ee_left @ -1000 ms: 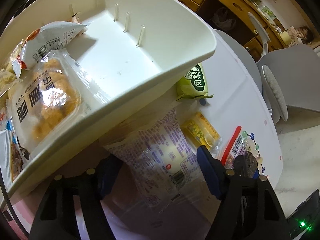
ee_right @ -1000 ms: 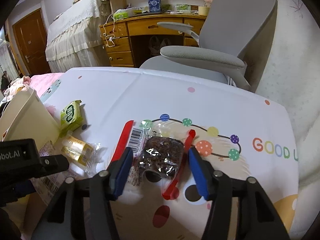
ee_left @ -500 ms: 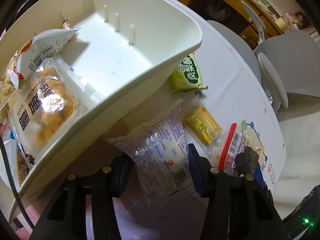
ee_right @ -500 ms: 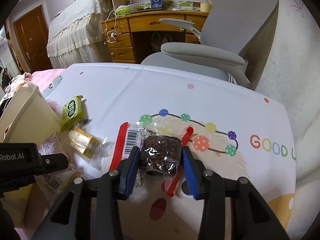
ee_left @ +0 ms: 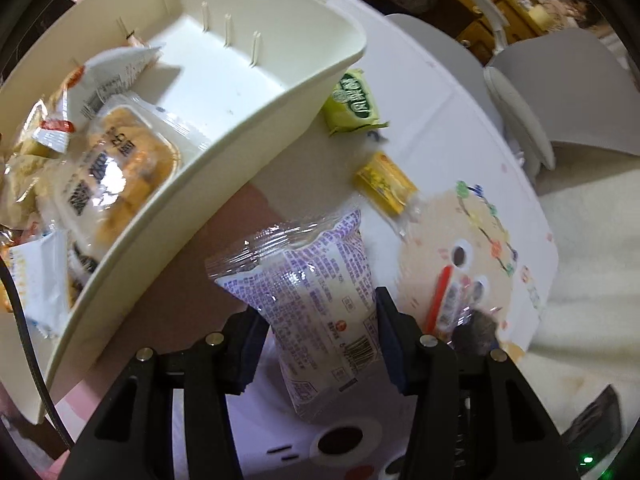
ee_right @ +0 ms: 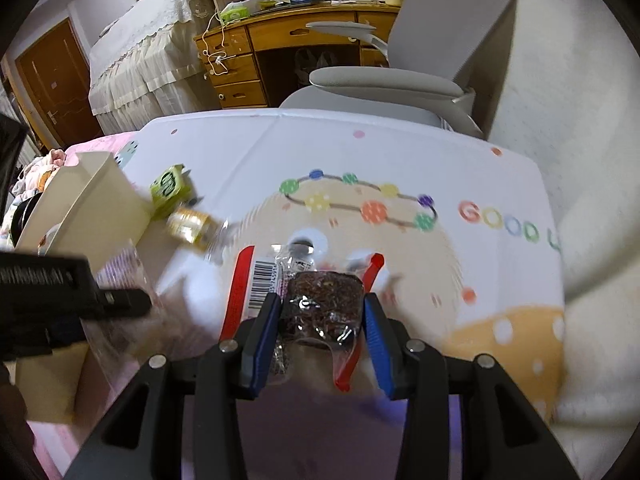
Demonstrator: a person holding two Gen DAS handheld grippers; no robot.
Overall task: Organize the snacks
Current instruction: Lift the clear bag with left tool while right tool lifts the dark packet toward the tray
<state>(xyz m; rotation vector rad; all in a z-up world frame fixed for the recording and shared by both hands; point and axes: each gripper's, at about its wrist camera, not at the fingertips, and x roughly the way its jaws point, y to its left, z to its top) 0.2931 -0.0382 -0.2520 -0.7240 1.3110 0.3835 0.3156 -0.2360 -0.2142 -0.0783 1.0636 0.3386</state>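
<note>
My left gripper [ee_left: 318, 316] is shut on a purple-printed clear snack bag [ee_left: 312, 280], held off the table beside the cream bin [ee_left: 224, 152]. The bin holds several snacks, among them a tray of golden pastry [ee_left: 116, 172]. My right gripper [ee_right: 320, 316] is shut on a dark brown snack in a clear packet with red edges [ee_right: 320, 300], lifted above the table. A green packet [ee_left: 354, 100] and a yellow packet [ee_left: 384, 182] lie on the table by the bin; they also show in the right wrist view, green [ee_right: 170, 186] and yellow [ee_right: 190, 226].
The table has a white printed cloth [ee_right: 400, 152] with coloured dots and letters. A grey office chair [ee_right: 420, 60] stands at its far side, a wooden desk [ee_right: 288, 40] behind it. The left gripper body [ee_right: 52, 296] shows at the left of the right wrist view.
Both grippers closed on their packets and lifted them off the table. The left gripper with the purple bag pulled back from under the bin's rim.
</note>
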